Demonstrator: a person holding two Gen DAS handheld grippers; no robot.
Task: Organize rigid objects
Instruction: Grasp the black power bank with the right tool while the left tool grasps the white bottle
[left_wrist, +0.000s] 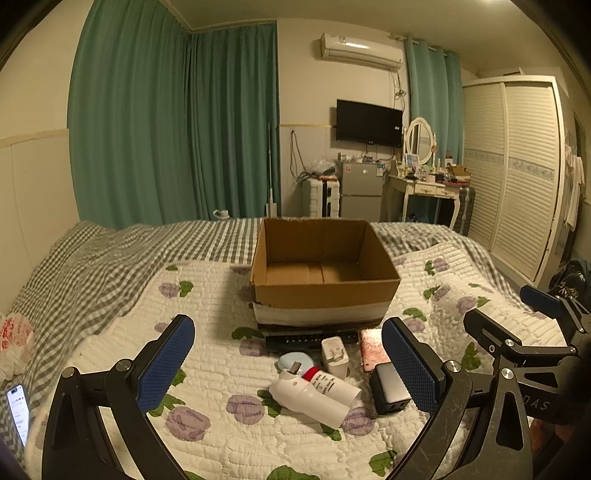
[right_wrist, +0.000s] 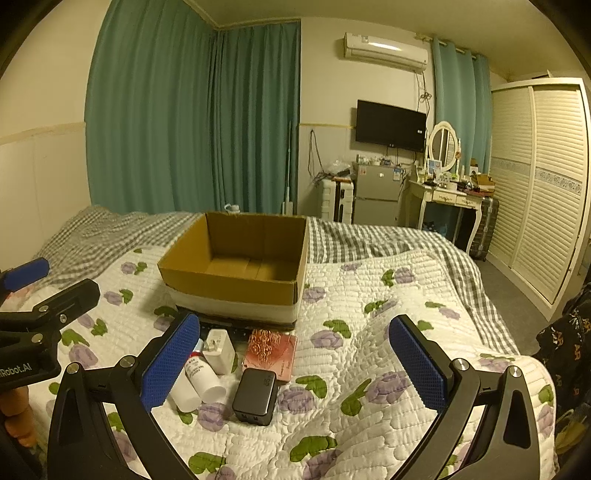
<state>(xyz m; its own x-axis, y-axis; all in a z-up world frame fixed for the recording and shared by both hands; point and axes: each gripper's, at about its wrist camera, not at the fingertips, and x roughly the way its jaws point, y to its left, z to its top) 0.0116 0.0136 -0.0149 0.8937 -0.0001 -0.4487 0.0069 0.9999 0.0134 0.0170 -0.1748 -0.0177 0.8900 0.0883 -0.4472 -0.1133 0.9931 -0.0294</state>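
Note:
An open empty cardboard box (left_wrist: 325, 291) (right_wrist: 236, 284) stands on the flowered quilt. In front of it lie a black remote (left_wrist: 306, 338), a white charger (left_wrist: 334, 356) (right_wrist: 219, 350), a pale blue round case (left_wrist: 293, 361), a white bottle (left_wrist: 310, 400), a red-capped white tube (left_wrist: 332, 384) (right_wrist: 203, 380), a black power adapter (left_wrist: 389, 391) (right_wrist: 256, 395) and a pink box (left_wrist: 371, 349) (right_wrist: 275, 350). My left gripper (left_wrist: 288, 365) is open and empty above these objects. My right gripper (right_wrist: 295, 365) is open and empty, to their right.
A phone (left_wrist: 18, 410) and a plastic bag (left_wrist: 14, 339) lie at the bed's left edge. A grey checked blanket (left_wrist: 110, 258) covers the far side. A wardrobe (right_wrist: 539, 184), dressing table (right_wrist: 447, 192) and small fridge (right_wrist: 375, 195) stand beyond the bed.

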